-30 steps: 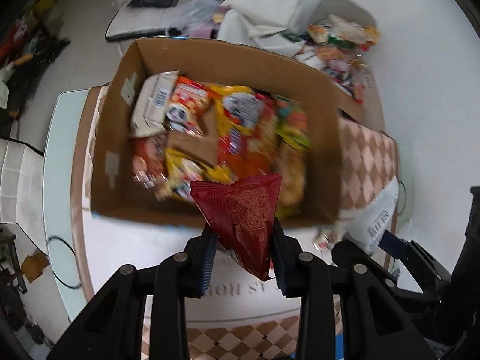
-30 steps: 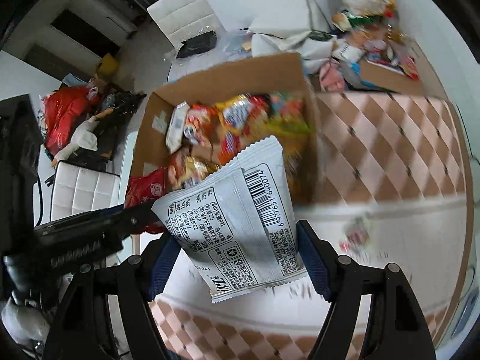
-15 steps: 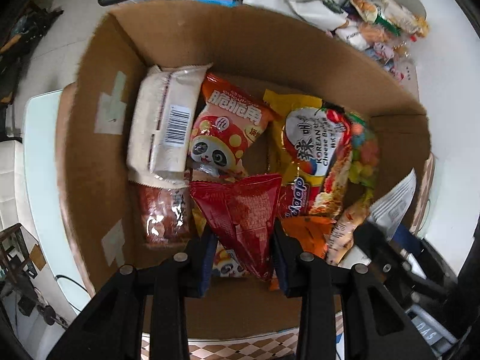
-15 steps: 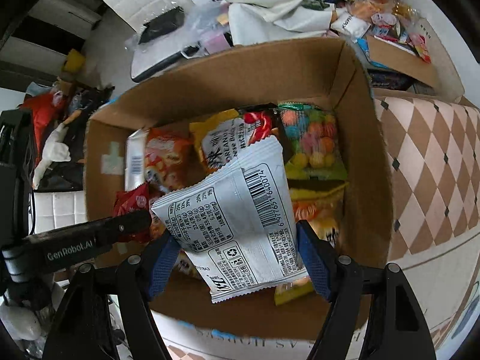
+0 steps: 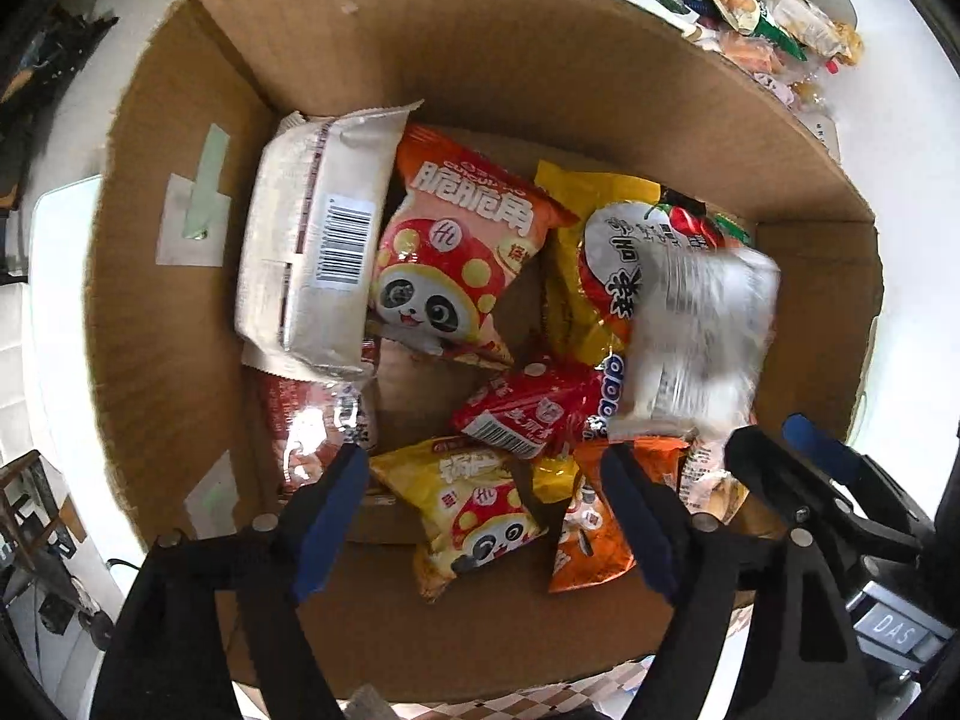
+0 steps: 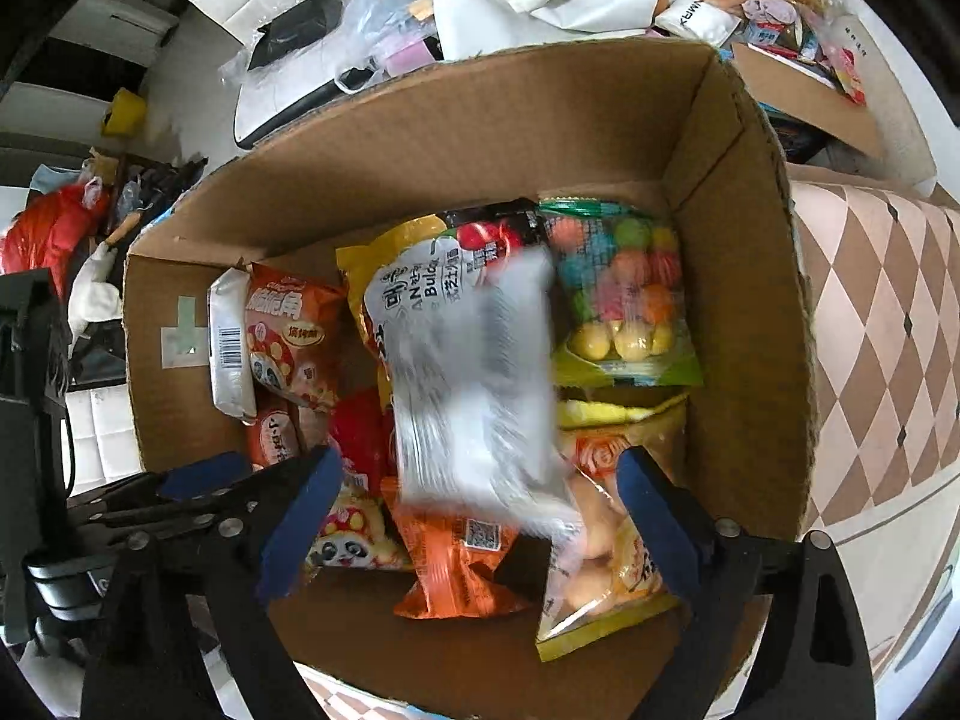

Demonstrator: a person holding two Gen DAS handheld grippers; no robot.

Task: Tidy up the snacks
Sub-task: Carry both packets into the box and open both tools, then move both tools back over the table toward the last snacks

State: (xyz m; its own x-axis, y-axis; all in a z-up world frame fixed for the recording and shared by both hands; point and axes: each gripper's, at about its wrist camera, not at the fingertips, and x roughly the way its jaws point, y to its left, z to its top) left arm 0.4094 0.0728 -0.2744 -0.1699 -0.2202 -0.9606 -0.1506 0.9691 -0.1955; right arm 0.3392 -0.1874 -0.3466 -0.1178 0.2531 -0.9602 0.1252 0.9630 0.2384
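**Spotter:** What are the tongs doing?

**Me:** I'm looking down both of them into the cardboard box. The left tongs have just been opening. They're standing wide with nothing between the pads. The right tongs have just been opening too, and they're gaping and gripping nothing.

**Spotter:** And the snacks?

**Me:** The red packet is lying free just beyond the left tongs, near the box's middle, with its long axis running across the jaws. The white packet is sitting straight ahead of the right tongs, with its long axis pointing away toward the far wall. It's badly smeared, so I'm guessing it's falling and hasn't settled.

**Spotter:** Counts?

**Me:** I'm counting one red packet, one white packet, two panda packets and one bag of coloured balls by the right wall.

**Spotter:** Next?

**Me:** I'm thinking of the loose snacks past the box's far right corner. The right hand is looking nearer to them.
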